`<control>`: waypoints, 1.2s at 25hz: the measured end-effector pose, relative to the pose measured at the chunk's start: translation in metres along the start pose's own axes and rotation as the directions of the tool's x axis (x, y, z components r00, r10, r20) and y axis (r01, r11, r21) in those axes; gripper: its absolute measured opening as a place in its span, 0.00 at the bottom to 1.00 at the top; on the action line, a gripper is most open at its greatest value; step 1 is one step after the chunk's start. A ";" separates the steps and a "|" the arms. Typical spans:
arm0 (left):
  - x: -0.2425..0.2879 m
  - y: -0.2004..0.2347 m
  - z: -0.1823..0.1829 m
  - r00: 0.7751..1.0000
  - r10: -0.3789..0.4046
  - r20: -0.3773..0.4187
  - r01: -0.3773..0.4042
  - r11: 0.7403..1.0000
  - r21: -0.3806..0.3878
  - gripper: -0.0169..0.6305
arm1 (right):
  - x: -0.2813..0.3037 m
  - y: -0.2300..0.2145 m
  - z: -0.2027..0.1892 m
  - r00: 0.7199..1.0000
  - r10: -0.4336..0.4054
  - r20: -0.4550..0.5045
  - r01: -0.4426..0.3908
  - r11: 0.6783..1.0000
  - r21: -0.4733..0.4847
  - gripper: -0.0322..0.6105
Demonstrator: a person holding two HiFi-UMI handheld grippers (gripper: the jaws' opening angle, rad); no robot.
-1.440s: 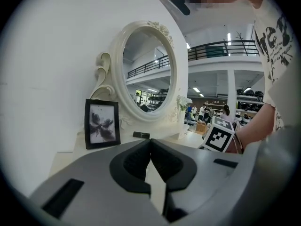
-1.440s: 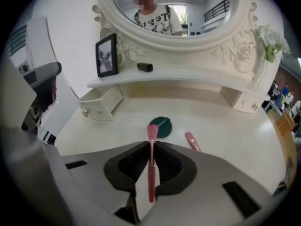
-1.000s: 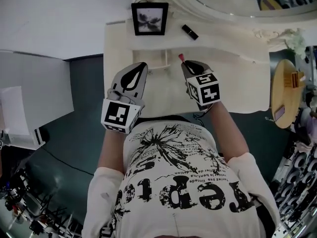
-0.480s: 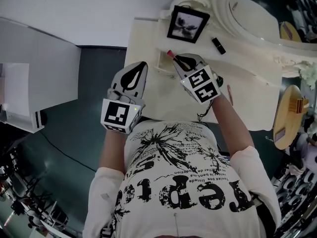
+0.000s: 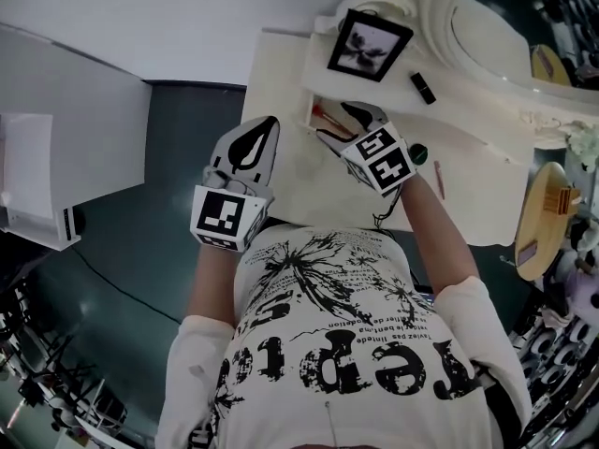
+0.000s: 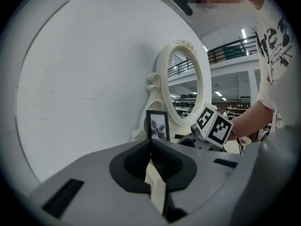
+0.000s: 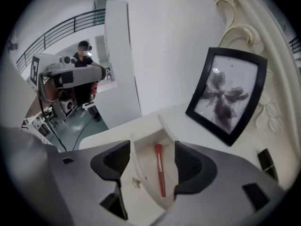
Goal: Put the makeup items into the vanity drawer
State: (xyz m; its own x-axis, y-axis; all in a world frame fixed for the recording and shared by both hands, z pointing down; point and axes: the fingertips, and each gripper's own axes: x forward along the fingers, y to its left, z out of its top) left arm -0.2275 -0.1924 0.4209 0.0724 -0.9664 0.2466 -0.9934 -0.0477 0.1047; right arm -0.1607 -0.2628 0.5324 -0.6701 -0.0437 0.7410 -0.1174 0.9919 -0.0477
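A small open drawer (image 5: 312, 110) stands out from the left end of the cream vanity (image 5: 468, 195). In it lies a red makeup brush (image 7: 160, 171), loose on the drawer floor (image 7: 141, 187). My right gripper (image 5: 339, 120) hovers just above the drawer; its jaws are opening and the brush lies below the gap, free of the pads. From the right gripper view (image 7: 153, 164) nothing sits between the pads. My left gripper (image 5: 270, 124) is shut and empty, held short of the vanity's front edge, its jaws meeting (image 6: 150, 142).
On the vanity top stand a black picture frame (image 5: 370, 45) and an oval mirror (image 5: 505, 26), with a black lipstick (image 5: 423, 87), a pink pencil (image 5: 437, 178) and a small green item (image 5: 417, 153). A round wooden stool (image 5: 538, 204) is at right, a white cabinet (image 5: 56, 148) at left.
The right gripper carried the red brush left to the drawer, then opened and let it go. The brush now lies in the drawer. The left gripper has stayed put.
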 end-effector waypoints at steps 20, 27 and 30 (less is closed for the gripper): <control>0.114 -0.187 0.024 0.945 -0.324 -0.040 0.326 0.941 0.087 0.05 | -0.162 -0.105 -0.181 0.948 -0.306 -0.087 0.315 0.860 0.401 0.53; 0.152 -0.261 0.015 0.924 -0.376 -0.077 0.382 0.918 0.105 0.05 | -0.196 -0.137 -0.271 0.935 -0.280 -0.216 0.350 0.818 0.456 0.48; 0.162 -0.279 0.010 0.923 -0.375 -0.090 0.383 0.918 0.101 0.05 | -0.193 -0.139 -0.295 0.937 -0.239 -0.254 0.336 0.816 0.471 0.45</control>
State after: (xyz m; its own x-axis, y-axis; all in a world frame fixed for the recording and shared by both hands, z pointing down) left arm 0.0602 -0.3382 0.4218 0.4471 -0.8511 0.2753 -0.8935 -0.4393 0.0929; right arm 0.2015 -0.3566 0.5935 -0.4136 -0.2478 0.8761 -0.6660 0.7385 -0.1055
